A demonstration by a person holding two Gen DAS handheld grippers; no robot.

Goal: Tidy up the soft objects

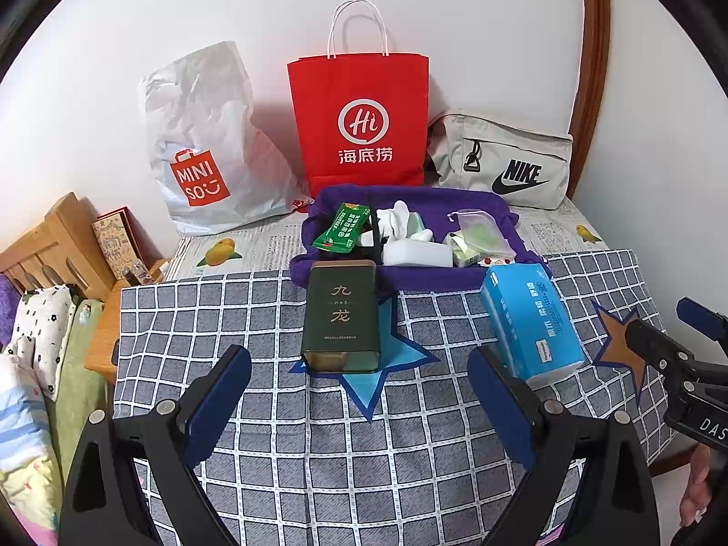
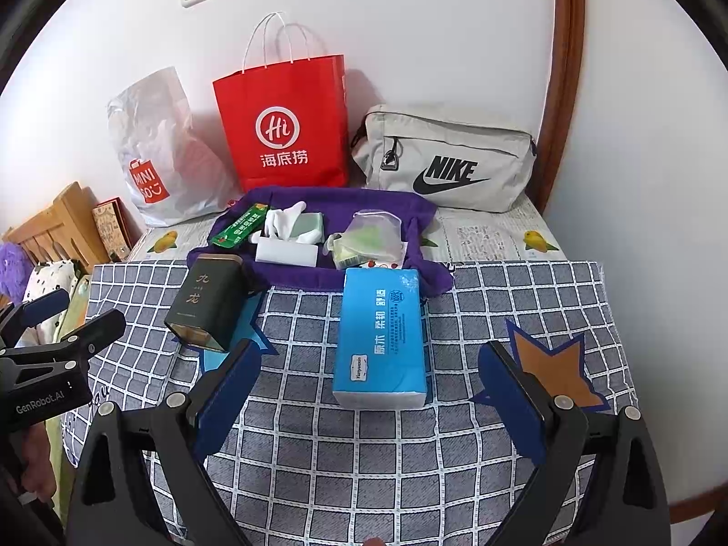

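Handling: the blue tissue pack [image 2: 380, 341] looks light and squashy, with slick film that may slip.
Location: centre of the right wrist view, on the checked cloth [image 2: 409, 455], its far end touching the purple tray [image 2: 318, 280].
Hold: across its long sides, near the middle.
Right gripper [image 2: 371, 398]: jaws wide apart, empty.
Left gripper [image 1: 359, 402]: jaws wide apart, empty, facing the dark green tin [image 1: 341, 318].

Bright, even indoor light; soft shadows, sharp centre, fisheye-bent edges, black corners.
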